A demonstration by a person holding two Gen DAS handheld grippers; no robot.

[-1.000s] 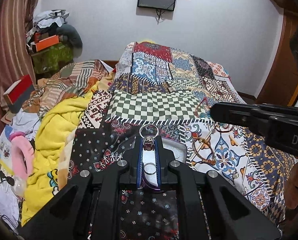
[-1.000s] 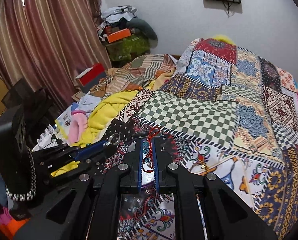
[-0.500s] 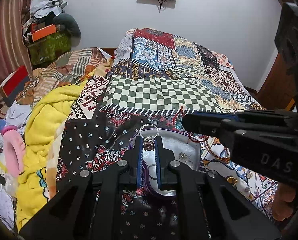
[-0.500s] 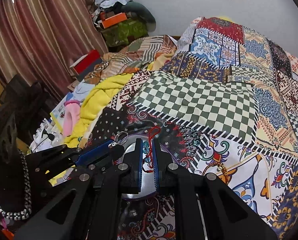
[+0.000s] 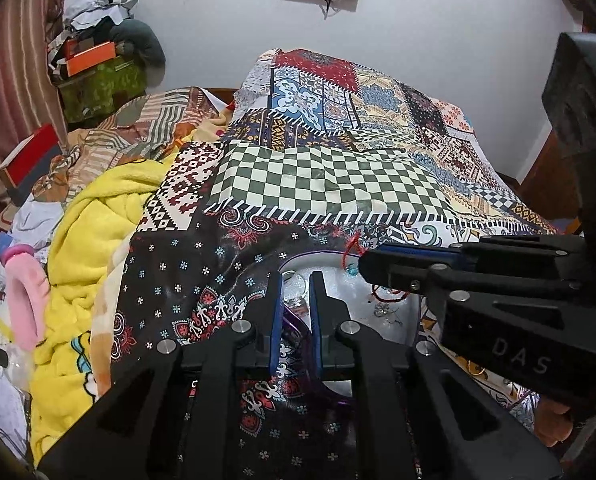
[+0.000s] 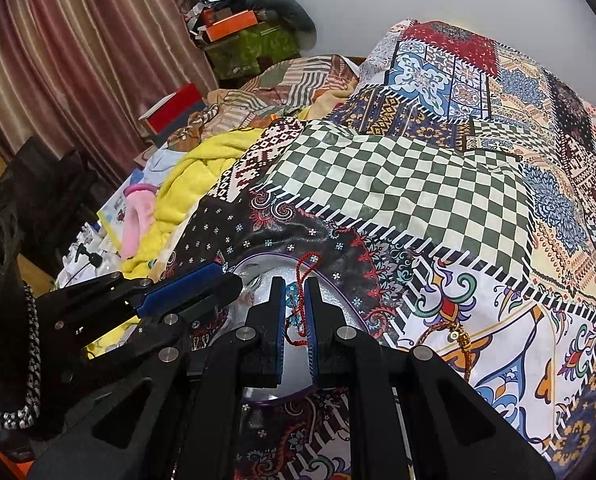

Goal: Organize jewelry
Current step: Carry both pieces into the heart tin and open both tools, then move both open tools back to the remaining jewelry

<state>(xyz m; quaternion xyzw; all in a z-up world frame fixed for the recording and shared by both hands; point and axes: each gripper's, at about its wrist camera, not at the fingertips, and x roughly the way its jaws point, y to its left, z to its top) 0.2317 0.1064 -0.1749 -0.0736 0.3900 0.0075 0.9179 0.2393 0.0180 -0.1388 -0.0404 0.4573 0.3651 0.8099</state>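
Red cord bracelet [image 6: 302,304], thin and twisted, pinched between the narrowed jaws of the right gripper [image 6: 296,312], loop end poking up past the fingertips, tail trailing below. Directly beneath: a shiny round metal tray [image 6: 337,308] with a purple rim, sunk into the patchwork bedspread [image 6: 397,184]. Small beaded and wiry pieces already on the tray [image 5: 381,312], too fine to name. Left gripper [image 5: 296,292] alongside, to the left of the right one, tips over the near tray edge; jaws parted a little, nothing visibly clamped between them, a pale ring-like piece [image 5: 296,280] faintly seen just ahead. Cord's long axis roughly in line with the right gripper's fingers. Likely next: straight down and release. Second corded bracelet with gold beads [image 6: 457,334] on the cloth, right of the tray.
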